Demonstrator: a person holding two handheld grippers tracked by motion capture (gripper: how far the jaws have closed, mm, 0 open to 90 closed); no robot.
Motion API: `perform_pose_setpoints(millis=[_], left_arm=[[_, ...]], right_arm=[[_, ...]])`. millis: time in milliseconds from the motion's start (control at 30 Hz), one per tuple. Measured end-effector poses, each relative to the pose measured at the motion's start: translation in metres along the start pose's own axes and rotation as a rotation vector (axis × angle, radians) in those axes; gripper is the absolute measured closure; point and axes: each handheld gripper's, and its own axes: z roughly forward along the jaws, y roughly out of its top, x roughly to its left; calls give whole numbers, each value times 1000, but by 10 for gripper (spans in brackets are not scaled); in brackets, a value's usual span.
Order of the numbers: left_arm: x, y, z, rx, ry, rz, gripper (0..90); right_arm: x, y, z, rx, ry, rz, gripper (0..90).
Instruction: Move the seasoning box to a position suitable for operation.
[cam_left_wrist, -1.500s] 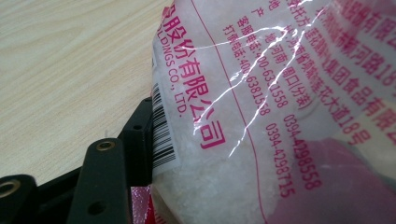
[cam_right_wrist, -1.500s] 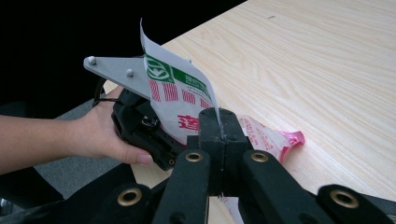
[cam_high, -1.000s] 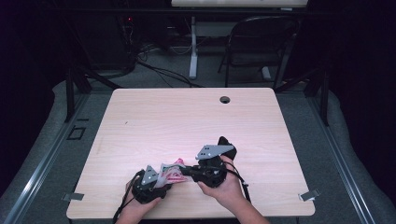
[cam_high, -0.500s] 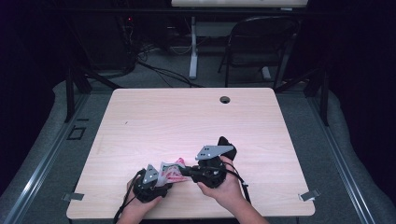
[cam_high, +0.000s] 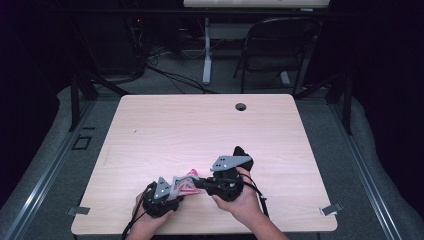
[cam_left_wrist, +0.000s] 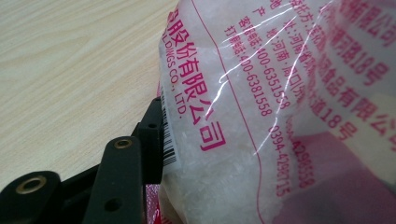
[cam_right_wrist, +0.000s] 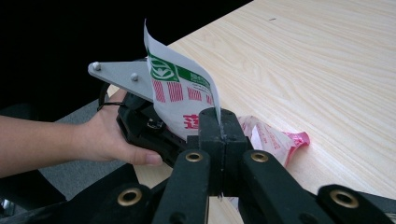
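Your packet (cam_high: 184, 183) lies on the table (cam_high: 200, 130) near its front edge, between your left gripper (cam_high: 167, 192) at its seven o'clock and right gripper (cam_high: 202, 184) at three (cable hole (cam_high: 241, 106) at one o'clock, well apart).

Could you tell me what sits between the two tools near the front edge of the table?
A plastic food bag with pink print spans between left tool and right tool, seen in the high view.

Clear plastic bag (cam_high: 184, 184) (pink print, white granules inside) near table's front edge.
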Motion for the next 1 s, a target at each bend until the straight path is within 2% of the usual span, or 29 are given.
perform_pose_setpoints(millis=[433, 733, 800, 1000], left_arm=[[-2, 0, -1, -9, 6, 17, 550], [0, -1, -1, -16, -7, -3, 555], [1, -1, -1, -19, -12, -13, 555], [0, -1, -1, -14, -5, 4, 554]], right_arm=[[-5, -3, -3, -11, 8, 21, 900], [-11, -6, -16, -54, 7, 45, 758], [-13, -6, -20, -56, 7, 51, 748], [-18, -8, -29, -95, 9, 81, 732]])
